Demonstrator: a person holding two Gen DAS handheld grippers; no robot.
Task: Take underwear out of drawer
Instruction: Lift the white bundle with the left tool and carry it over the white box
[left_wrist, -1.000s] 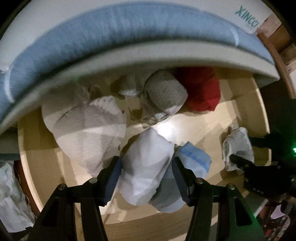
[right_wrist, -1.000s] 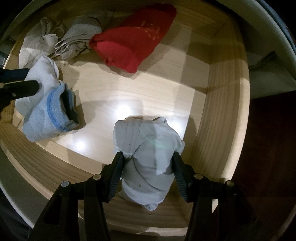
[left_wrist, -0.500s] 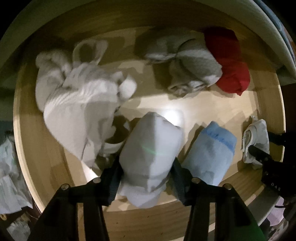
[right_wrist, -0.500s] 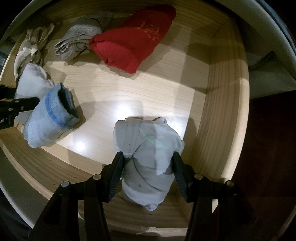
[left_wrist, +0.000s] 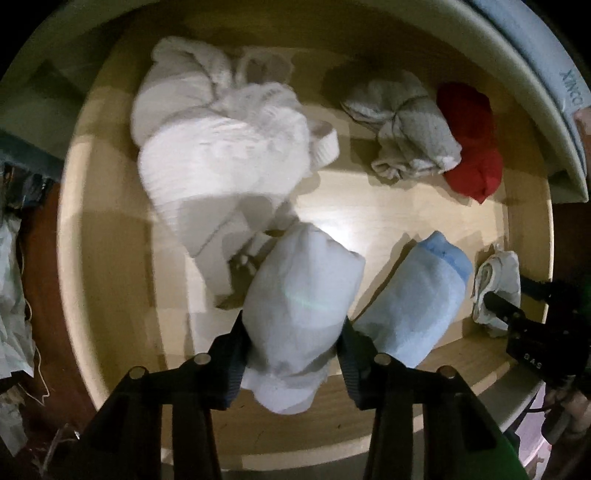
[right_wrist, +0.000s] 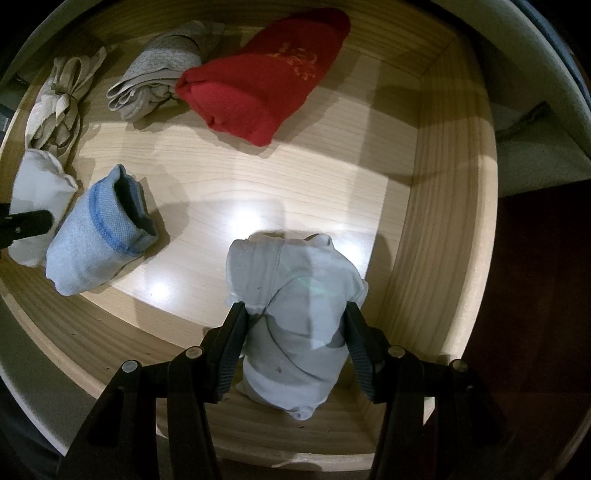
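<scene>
Left wrist view: left gripper (left_wrist: 293, 341) closing around white roll (left_wrist: 301, 310), pads touching its sides, roll's long axis running along fingers, lying near front wall of drawer (left_wrist: 110, 295); right gripper (right_wrist: 293, 341) clamping grey roll (right_wrist: 295, 314) at near right corner; blue roll (left_wrist: 417, 302), red roll (right_wrist: 262, 70), beige bundles lying loose

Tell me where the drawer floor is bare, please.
Bare wood lies in the middle, between the red roll, the blue roll and the grey roll in the right claw. The far left is crowded by a white heap.
</scene>
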